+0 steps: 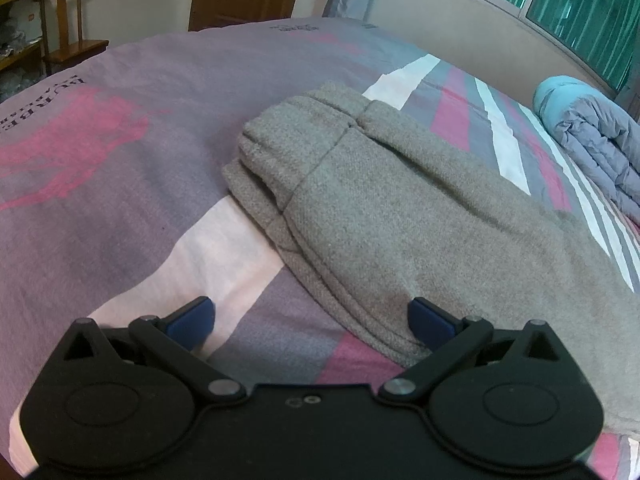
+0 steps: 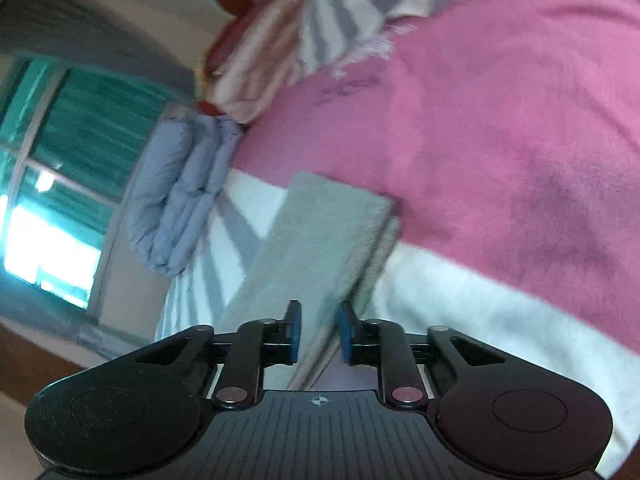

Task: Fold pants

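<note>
The grey pants (image 1: 400, 208) lay on the bed (image 1: 120, 200), spread across its striped pink, grey and white cover, the gathered waistband toward the far side in the left view and the legs running off to the right. They looked like thick knitted cloth: soft, limp, light enough to lift by one edge, and rough enough that the pads would probably not slip. Being floppy, they would likely sag and drag on the cover when raised, so I judged the hemmed ends and the waistband, where the cloth is doubled and firmer, the best places to take hold.

The left gripper (image 1: 310, 320) hung angled down over the near edge of the pants, its jaws spread wide and holding nothing; one blue pad (image 1: 430, 322) sat over the grey cloth and the other over the bare cover.

The right gripper (image 2: 318, 332) pointed at a shallower slant along a pant leg (image 2: 320, 240), and its view was rolled and blurred. Its jaws stood narrow with the grey cloth running between them, but a gap showed at each pad, so they did not seem to be pinching. A folded blue-grey quilt (image 2: 180, 200) lay nearby under the window.
</note>
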### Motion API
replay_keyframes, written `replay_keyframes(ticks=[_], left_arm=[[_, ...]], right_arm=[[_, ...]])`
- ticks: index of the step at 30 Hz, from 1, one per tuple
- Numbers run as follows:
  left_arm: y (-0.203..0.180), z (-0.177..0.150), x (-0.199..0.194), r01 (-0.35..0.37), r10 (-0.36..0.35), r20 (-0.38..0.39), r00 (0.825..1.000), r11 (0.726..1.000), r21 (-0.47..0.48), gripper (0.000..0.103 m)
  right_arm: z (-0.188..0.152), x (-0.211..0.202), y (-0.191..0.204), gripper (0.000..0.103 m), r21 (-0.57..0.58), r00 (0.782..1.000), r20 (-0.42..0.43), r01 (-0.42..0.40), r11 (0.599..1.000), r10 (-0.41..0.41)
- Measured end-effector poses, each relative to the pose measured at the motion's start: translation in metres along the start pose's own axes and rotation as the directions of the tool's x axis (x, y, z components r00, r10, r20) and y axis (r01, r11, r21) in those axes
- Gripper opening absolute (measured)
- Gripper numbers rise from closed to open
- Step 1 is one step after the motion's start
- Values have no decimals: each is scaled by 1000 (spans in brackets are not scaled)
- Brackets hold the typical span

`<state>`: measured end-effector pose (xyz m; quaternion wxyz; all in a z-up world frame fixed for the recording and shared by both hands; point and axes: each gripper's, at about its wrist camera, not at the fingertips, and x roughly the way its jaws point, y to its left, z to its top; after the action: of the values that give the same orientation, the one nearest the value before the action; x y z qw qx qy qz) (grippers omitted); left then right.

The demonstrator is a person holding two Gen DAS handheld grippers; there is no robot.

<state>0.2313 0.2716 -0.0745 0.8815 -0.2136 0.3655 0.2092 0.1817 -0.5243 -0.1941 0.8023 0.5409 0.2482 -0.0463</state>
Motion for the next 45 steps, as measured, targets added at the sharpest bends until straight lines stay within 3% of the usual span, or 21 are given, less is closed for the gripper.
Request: replay_keyframes(ticks=[4,10,11,13,18,24,30,37,39,40,41,43,45], left_arm=[[0,-2,-19,38,-37,28,999,999,-37,94],[-6,-20,-40,85,-82,59,995,996,-37,91],[-8,-24,-40,84,-82,57,995,996,-36,92],[-11,-30,-38,74,-72,52,996,997,-24,93],[-12,-38,-40,76,-75,51,996,997,-2,94],[-7,-45,-37,99,-100,49,994,995,22,94],[-11,-50,-36,83,-86,60,994,995,46,97],[-15,-48,-34,70,-73,53,996,996,55,97],[-15,-48,-34,70,-73,51,996,996,60,97],[-15,-48,-34,71,-74,50,996,996,60,97],[-14,-48,-34,73,-76,49,996,996,60,97],[-12,-45,-37,79,-81,49,995,996,46,97],[-6,-39,-42,72,-72,67,995,997,4,89]], right_arm=[[-33,-12,22,20,-46,999,-10,-52,998,52],[-82,0,55,20,-76,985,-129,-128,989,118],[-87,6,59,20,-39,976,-157,-161,986,153],[-100,28,62,21,74,935,-277,-209,975,221],[-125,62,64,20,142,915,-334,-186,972,224],[-126,79,56,20,172,916,-344,-156,973,208],[-124,64,48,20,206,905,-355,-169,964,235],[-120,73,43,20,227,902,-363,-160,961,236],[-119,76,44,19,208,903,-363,-163,964,231],[-119,76,46,5,179,906,-361,-164,970,220],[-119,73,51,4,124,919,-348,-149,981,183],[-123,70,52,4,89,923,-353,-128,988,152],[-123,69,57,4,49,919,-375,-109,993,120]])
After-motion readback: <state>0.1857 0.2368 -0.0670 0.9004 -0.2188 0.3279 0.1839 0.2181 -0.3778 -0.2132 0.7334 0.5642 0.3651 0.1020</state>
